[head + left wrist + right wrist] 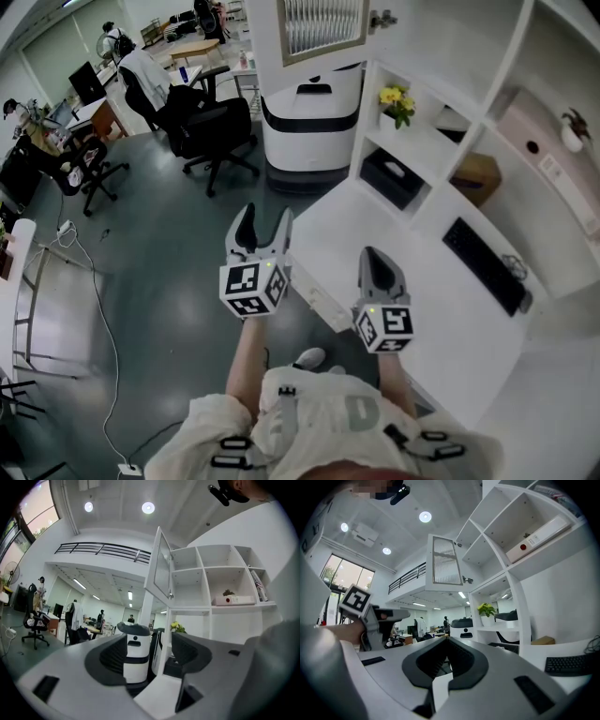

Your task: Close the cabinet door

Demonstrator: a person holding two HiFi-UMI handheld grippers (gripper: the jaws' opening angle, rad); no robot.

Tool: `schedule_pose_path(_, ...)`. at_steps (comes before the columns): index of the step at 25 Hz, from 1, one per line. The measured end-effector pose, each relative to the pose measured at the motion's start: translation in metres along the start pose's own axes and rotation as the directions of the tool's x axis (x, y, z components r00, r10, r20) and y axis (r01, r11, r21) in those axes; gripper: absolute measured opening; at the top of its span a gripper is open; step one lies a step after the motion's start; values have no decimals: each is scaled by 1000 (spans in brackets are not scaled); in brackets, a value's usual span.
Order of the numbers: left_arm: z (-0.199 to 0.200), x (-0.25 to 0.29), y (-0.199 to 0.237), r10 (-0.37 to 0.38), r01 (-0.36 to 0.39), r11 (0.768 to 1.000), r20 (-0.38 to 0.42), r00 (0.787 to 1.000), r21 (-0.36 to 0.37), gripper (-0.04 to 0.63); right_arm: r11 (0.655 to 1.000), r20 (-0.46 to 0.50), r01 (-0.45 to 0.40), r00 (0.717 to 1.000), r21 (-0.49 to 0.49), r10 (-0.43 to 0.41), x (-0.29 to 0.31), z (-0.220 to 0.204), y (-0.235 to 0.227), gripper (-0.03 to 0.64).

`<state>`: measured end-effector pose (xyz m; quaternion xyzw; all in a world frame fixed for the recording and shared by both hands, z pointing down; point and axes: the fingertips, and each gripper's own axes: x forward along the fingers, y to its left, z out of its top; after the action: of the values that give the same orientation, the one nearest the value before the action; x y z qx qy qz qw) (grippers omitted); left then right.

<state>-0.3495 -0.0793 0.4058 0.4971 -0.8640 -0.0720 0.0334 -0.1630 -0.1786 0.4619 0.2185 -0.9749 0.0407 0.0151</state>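
The white cabinet door (322,28) with its ribbed glass panel stands swung out from the shelf unit, up above both grippers. In the left gripper view the door (159,569) shows nearly edge-on, with its small knob at the lower edge. My left gripper (265,221) is open and held out over the floor beside the desk, below the door and apart from it. Nothing is between its jaws (150,653). My right gripper (375,258) hovers over the white desk, shut and empty (446,641). The right gripper view shows the door (444,566) face-on.
A white rounded machine (309,122) stands below the door, beside the shelves. Yellow flowers (397,101), a black box (394,178) and a cardboard box (475,176) fill shelf bays. A keyboard (483,264) lies on the desk (431,328). Office chairs (211,127) stand behind.
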Motion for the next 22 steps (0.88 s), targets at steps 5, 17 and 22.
schedule_pose_path(5, 105, 41, 10, -40, 36, 999, 112, 993, 35, 278, 1000, 6, 0, 1000, 10, 0, -3, 2, 2, 5)
schedule_pose_path(17, 274, 109, 0, -127, 91, 982, 221, 967, 166, 278, 1000, 34, -5, 999, 12, 5, -6, 18, 8, 5)
schedule_pose_path(22, 288, 128, -12, -156, 118, 976, 207, 966, 185, 278, 1000, 23, 6, 1000, 1, -6, -11, 16, 4, 5)
